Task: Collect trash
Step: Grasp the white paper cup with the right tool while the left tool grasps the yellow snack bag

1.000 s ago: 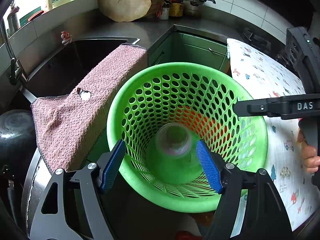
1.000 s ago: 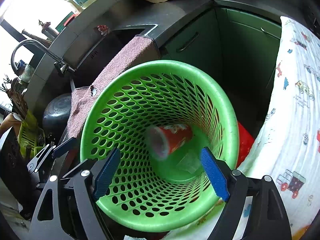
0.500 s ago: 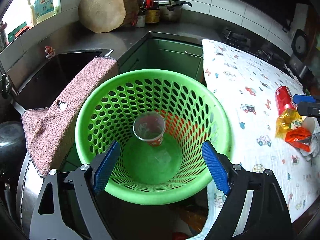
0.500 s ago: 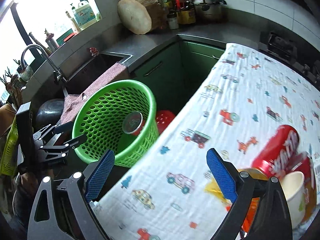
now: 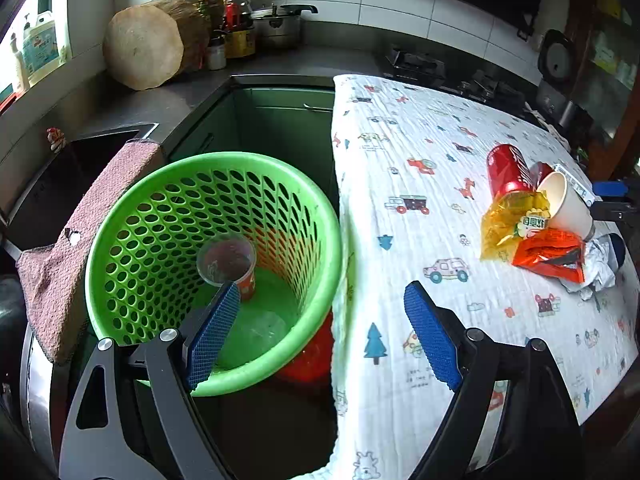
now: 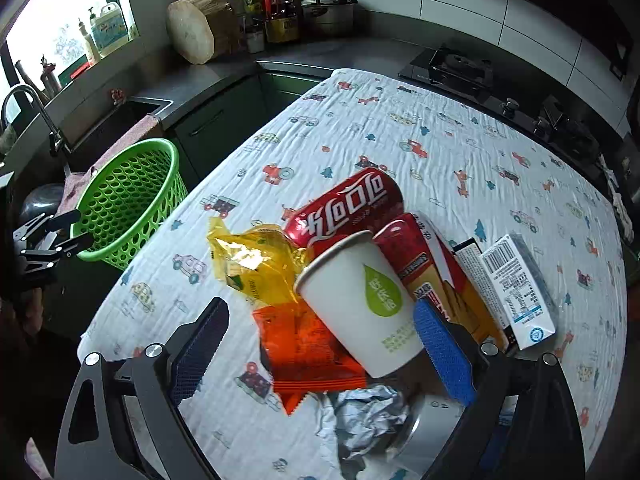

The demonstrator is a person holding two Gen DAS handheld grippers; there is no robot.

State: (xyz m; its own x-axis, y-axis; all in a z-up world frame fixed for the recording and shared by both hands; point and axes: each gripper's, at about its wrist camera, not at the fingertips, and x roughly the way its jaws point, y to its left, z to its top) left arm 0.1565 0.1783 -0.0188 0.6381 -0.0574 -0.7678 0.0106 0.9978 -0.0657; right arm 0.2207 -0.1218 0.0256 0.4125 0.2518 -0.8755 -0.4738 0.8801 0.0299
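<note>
In a kitchen, our trash pile [image 6: 360, 280] lies on the patterned cloth [image 6: 440, 140], the green basket [image 6: 128, 200] well apart. Both our grippers gape empty; the right gripper [image 6: 320, 344] could knock the tilted paper cup [image 6: 360, 300] rolling.

pink towel [image 5: 80, 216] over sink edge | wooden block [image 5: 144, 46] on counter | pot [image 6: 330, 10] by bottles

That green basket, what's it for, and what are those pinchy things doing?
A person is tidying up trash with a gripper in each hand. The green basket beside the table already has a red cup inside. The left gripper is open and empty near the basket. The right gripper is open over the pile on the table: a white paper cup, red can, and yellow wrapper. Nothing is grabbed.
</note>
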